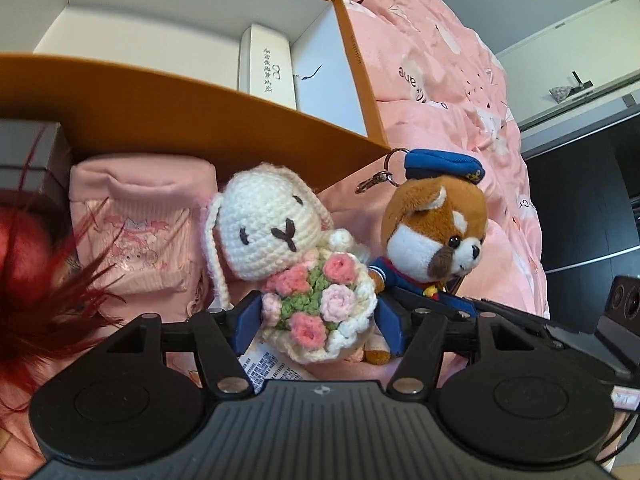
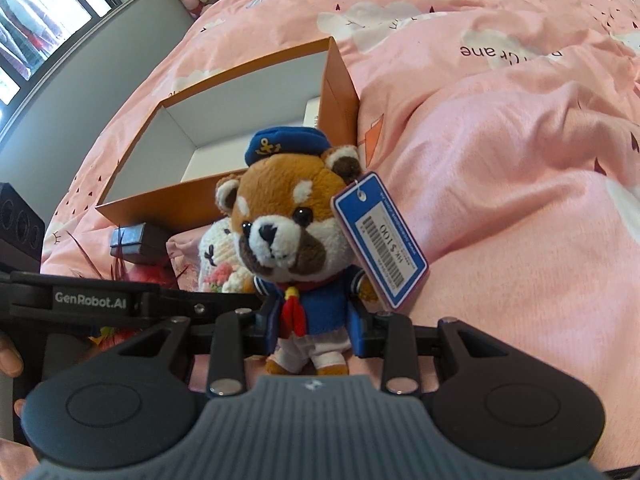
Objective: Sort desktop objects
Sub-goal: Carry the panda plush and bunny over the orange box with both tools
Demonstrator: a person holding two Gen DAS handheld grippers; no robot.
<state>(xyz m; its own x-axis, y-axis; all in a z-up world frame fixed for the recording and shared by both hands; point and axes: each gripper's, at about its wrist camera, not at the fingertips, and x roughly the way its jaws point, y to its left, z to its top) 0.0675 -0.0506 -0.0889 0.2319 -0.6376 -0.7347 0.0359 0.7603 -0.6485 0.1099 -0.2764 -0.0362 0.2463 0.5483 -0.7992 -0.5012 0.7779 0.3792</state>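
Fingers (image 1: 390, 322) of the left gripper (image 1: 318, 320) stand spread around the crochet rabbit's (image 1: 268, 232) bouquet, not gripping it. The right gripper (image 2: 314, 322) is clenched on the sailor plush (image 2: 296, 240) at its blue jacket. Both toys stand side by side on the bed (image 2: 500, 200) before the orange box (image 2: 338, 92). Lifting the plush could topple the rabbit leaning close, or snag its price tag (image 2: 382, 242).
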